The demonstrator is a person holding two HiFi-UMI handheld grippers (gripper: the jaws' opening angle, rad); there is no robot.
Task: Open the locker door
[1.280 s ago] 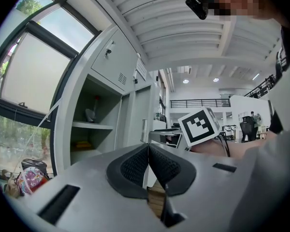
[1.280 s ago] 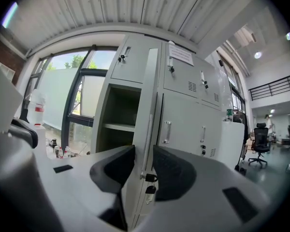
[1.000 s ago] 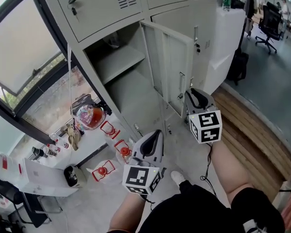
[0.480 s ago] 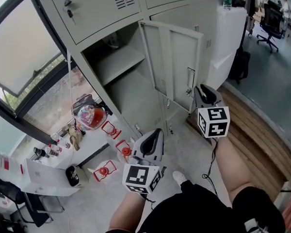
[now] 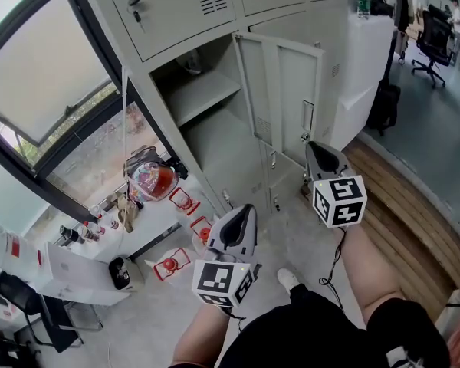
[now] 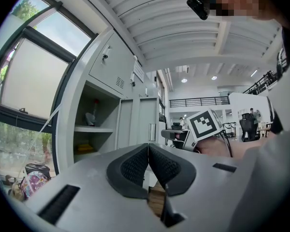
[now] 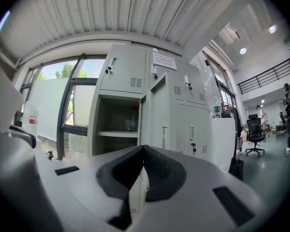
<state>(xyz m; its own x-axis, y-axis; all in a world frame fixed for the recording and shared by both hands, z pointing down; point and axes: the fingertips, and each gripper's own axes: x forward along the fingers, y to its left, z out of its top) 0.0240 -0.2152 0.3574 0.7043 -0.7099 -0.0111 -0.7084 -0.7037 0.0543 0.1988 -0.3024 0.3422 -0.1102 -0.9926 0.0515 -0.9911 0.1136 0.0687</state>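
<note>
The one open locker door stands swung outward at 12 o'clock in the head view, showing a compartment with one shelf and one small object on it. At the door's 5 o'clock, near its lower edge, the right gripper hangs with jaws closed together on nothing. At 7 o'clock from it the left gripper also has its pads pressed shut and is empty. Three red-framed items lie on the floor at 9 o'clock of that gripper.
</note>
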